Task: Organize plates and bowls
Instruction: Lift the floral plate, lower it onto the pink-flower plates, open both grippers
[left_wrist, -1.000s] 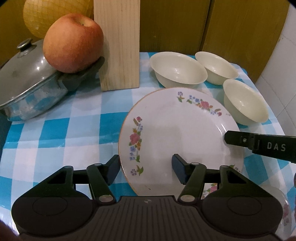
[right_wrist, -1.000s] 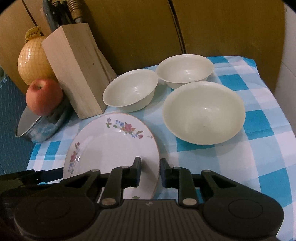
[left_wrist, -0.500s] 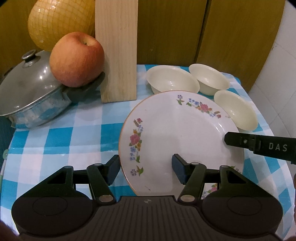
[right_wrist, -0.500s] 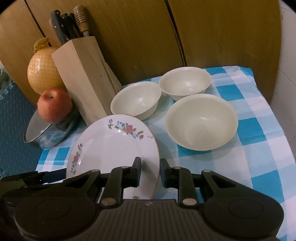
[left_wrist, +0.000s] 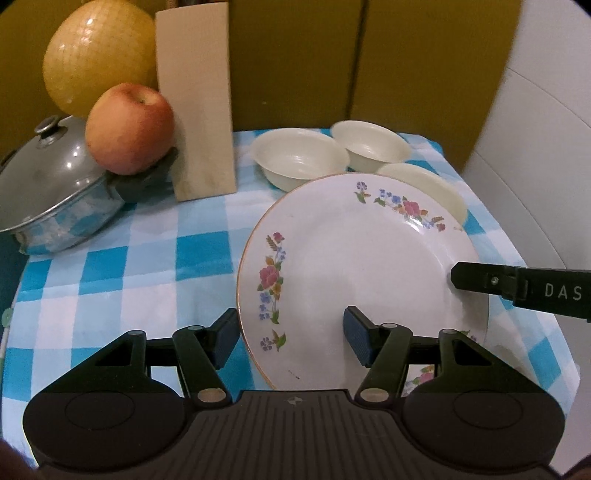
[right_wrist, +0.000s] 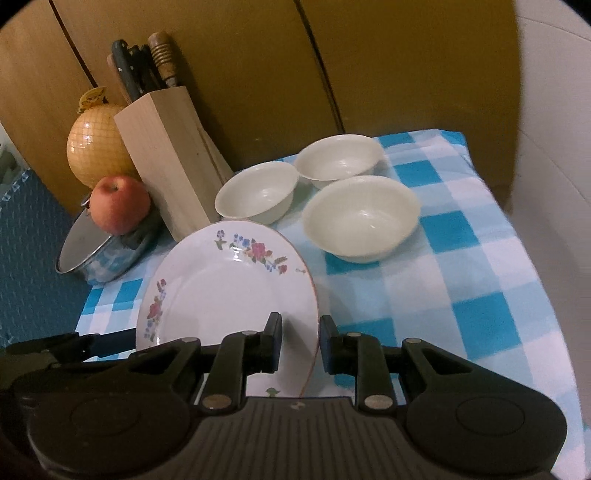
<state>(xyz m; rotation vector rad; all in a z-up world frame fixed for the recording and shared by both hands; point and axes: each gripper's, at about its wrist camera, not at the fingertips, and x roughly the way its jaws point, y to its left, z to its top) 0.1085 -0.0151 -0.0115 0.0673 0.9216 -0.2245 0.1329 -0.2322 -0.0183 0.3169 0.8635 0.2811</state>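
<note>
A white floral plate (left_wrist: 354, 273) is held up off the checked tablecloth (left_wrist: 147, 266). My right gripper (right_wrist: 301, 343) is shut on the plate's right rim (right_wrist: 221, 295); one of its fingers (left_wrist: 480, 278) shows in the left wrist view. My left gripper (left_wrist: 290, 334) is open, one finger outside the plate's left edge and one over its face, not pinching. Three cream bowls stand behind: left (right_wrist: 256, 192), back (right_wrist: 338, 157), and front right (right_wrist: 362, 218). Another floral plate (left_wrist: 424, 376) peeks out under the held one.
A wooden knife block (right_wrist: 166, 162) with knives stands at the back left. A lidded steel pot (left_wrist: 48, 192) with an apple (left_wrist: 129, 127) on its handle and a netted yellow pomelo (left_wrist: 96, 55) sit left. Wooden cabinet doors stand behind; a white wall is on the right.
Both grippers and the plate have risen and drawn back from the bowls. The plate now covers part of the front right bowl in the left wrist view. Jaw openings are unchanged.
</note>
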